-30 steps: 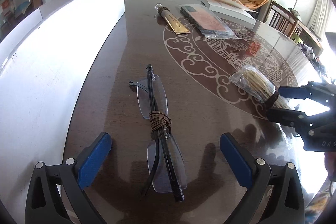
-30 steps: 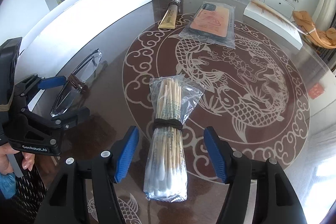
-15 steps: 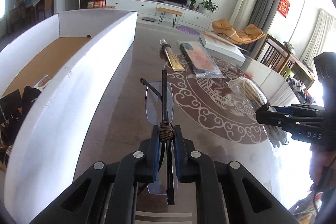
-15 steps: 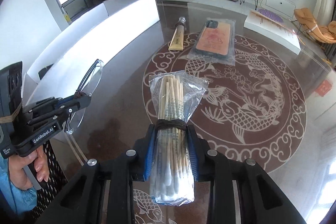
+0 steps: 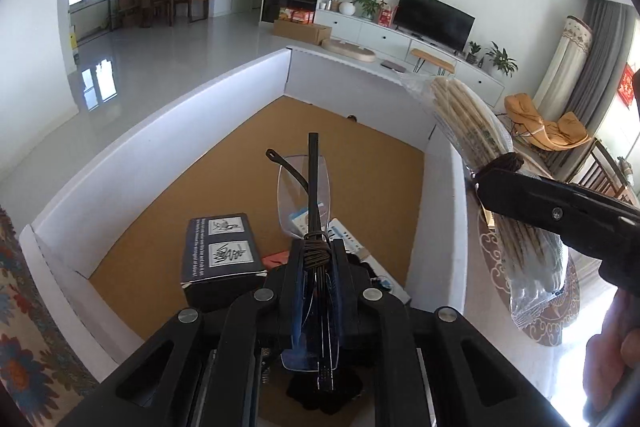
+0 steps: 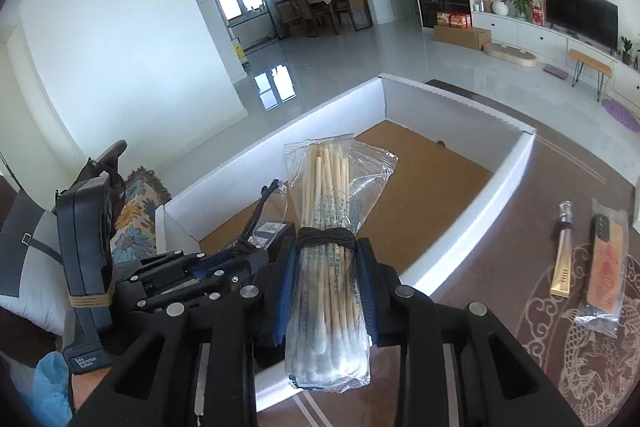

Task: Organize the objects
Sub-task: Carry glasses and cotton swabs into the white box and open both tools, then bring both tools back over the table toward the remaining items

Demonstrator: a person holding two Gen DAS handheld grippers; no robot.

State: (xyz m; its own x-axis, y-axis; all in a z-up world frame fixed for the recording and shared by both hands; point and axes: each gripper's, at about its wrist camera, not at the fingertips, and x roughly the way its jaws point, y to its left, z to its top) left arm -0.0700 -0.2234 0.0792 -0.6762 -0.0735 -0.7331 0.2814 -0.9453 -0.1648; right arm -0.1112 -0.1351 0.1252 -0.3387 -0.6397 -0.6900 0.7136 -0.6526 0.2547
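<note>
My left gripper is shut on folded rimless glasses bound with brown cord, held above the inside of a white box with a brown floor. My right gripper is shut on a plastic bag of cotton swabs, held above the box's near wall. The swab bag also shows in the left wrist view, at the right over the box's right wall. The left gripper shows in the right wrist view, left of the swabs, over the box.
Inside the box lie a dark carton with white labels, a white packet and dark items under my left gripper. On the brown patterned table lie a gold tube and a bagged phone case.
Both grippers closed on their objects, lifted them off the table and carried them left to the white box. The glasses now hang over the box interior, the swabs over its near wall.
</note>
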